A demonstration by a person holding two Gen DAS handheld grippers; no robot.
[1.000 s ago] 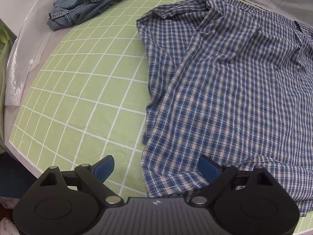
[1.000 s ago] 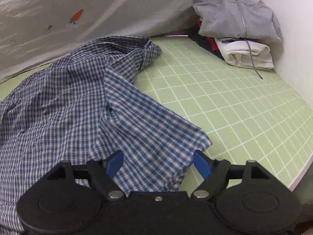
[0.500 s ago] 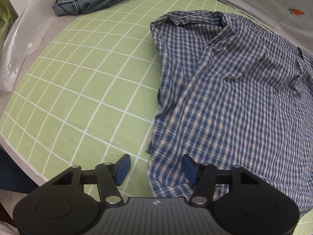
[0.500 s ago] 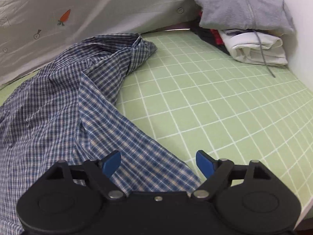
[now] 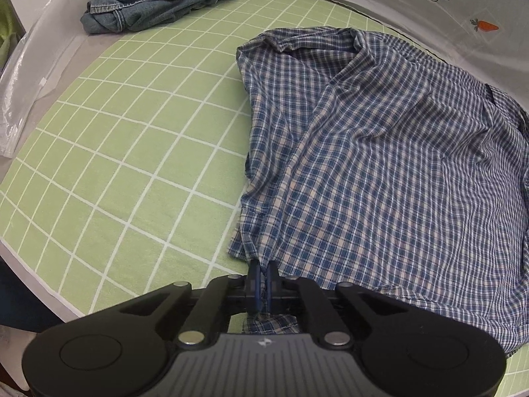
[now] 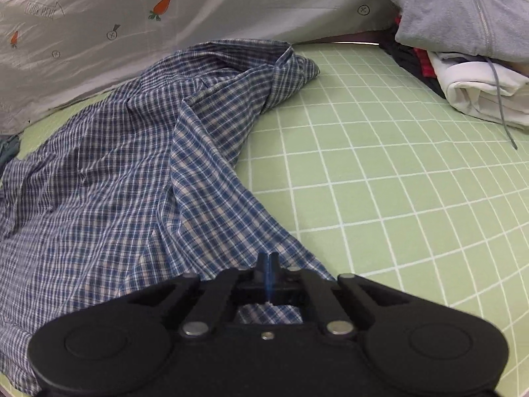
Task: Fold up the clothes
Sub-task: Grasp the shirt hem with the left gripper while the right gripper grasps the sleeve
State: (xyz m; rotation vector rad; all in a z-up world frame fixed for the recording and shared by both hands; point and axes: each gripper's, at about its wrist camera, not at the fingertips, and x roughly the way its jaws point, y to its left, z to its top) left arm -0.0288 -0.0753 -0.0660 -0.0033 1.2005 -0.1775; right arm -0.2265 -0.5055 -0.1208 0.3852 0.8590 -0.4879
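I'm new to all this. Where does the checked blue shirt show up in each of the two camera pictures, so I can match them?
Left wrist view: the checked shirt fills the right half, its near edge pinched in the left gripper.
Right wrist view: the shirt fills the left half, pinched in the right gripper.
Shared landmark: the green grid mat underneath.

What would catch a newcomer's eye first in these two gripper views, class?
A rumpled blue plaid shirt sprawls across the green grid mat, and both the left gripper and right gripper are pinched shut on its near hem. Folded denim lies at the mat's far corner.
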